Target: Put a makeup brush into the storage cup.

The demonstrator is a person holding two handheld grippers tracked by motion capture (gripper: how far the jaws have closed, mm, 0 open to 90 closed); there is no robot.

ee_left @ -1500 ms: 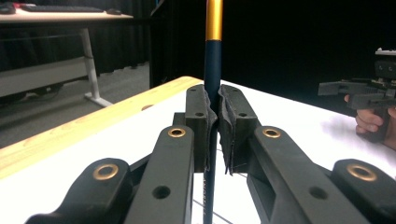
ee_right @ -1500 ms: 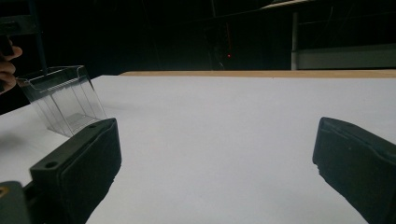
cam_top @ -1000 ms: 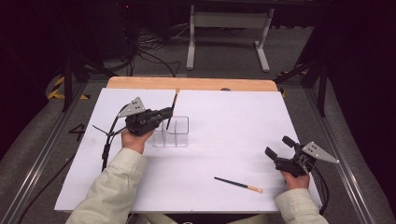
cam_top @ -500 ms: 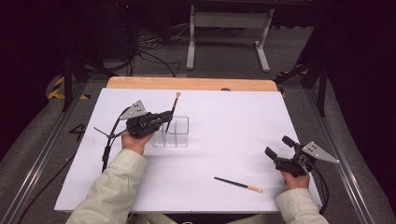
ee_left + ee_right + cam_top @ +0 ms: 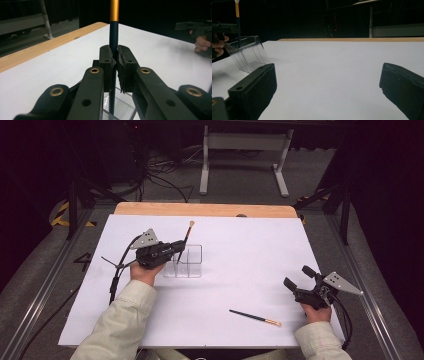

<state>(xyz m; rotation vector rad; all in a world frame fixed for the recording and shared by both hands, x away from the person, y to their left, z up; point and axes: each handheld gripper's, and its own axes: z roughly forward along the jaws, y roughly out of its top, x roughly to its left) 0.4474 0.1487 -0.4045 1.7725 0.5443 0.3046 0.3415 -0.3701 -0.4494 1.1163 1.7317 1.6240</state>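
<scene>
My left gripper (image 5: 176, 250) is shut on a dark-handled brush (image 5: 185, 241) with a gold ferrule, held nearly upright over a clear plastic holder (image 5: 184, 265) with compartments. In the left gripper view the brush handle (image 5: 113, 30) runs between the closed pads (image 5: 107, 60), and its lower end reaches down into the clear holder (image 5: 120, 105). My right gripper (image 5: 300, 280) rests at the table's right front, open and holding nothing. A second brush (image 5: 255, 317) lies flat on the white table near the front, left of that gripper. The right gripper view shows the clear holder (image 5: 249, 53) far left.
The white tabletop (image 5: 250, 250) has a wooden strip (image 5: 205, 210) along its far edge. A metal stand (image 5: 245, 155) and cables sit on the floor beyond. Metal rails (image 5: 45, 285) run along both sides of the table.
The left gripper has lowered the brush slightly toward the clear holder. The right gripper and the lying brush have stayed put.
</scene>
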